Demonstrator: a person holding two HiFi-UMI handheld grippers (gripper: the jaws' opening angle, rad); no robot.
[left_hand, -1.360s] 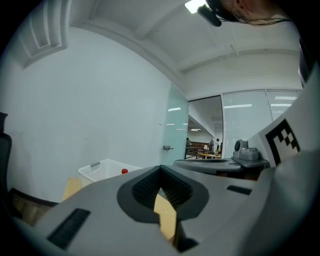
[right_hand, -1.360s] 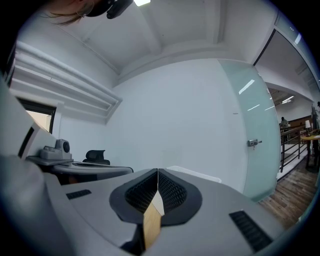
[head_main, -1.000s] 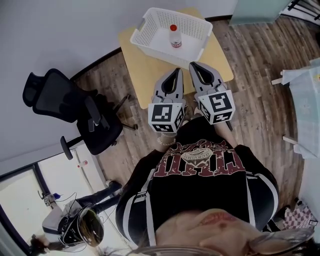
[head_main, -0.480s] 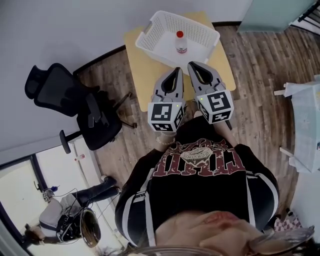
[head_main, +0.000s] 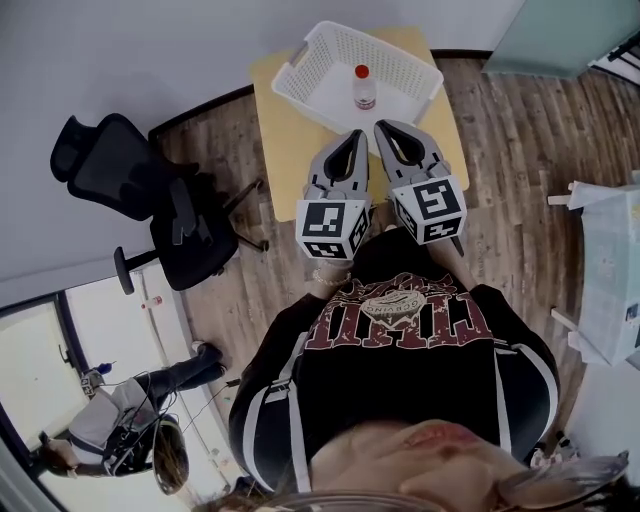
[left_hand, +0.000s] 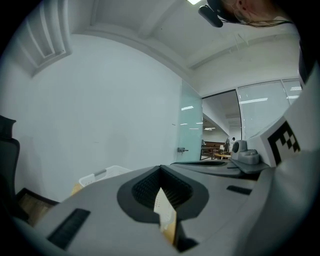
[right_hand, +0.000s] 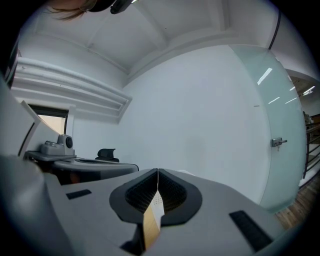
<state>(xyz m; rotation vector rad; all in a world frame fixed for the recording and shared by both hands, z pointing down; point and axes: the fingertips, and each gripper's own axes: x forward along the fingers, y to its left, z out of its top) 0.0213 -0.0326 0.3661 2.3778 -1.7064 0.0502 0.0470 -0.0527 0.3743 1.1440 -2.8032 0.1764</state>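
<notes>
1. Far left in the head view: a black office chair (head_main: 140, 195) on the wood floor, just beside the yellow table (head_main: 285, 140).
2. Next, the left gripper (head_main: 353, 138): clenched, with jaws pressed together and nothing between them in the left gripper view. Raised over the table's near side, tips aimed toward the white basket (head_main: 296, 72), not touching it.
3. Beyond and between the two grippers: a small red-capped bottle (head_main: 364, 90) on the basket's floor, clear of its walls. Standing upright, long axis vertical, cap pointing up toward the ceiling.
4. Then the right gripper (head_main: 388, 130): likewise closed tight on nothing, just beside the left one and short of the basket.
5. Progress, as judged from this layout: nothing grasped, bottle untouched in the basket, no contact made with basket or bottle by either gripper.
</notes>
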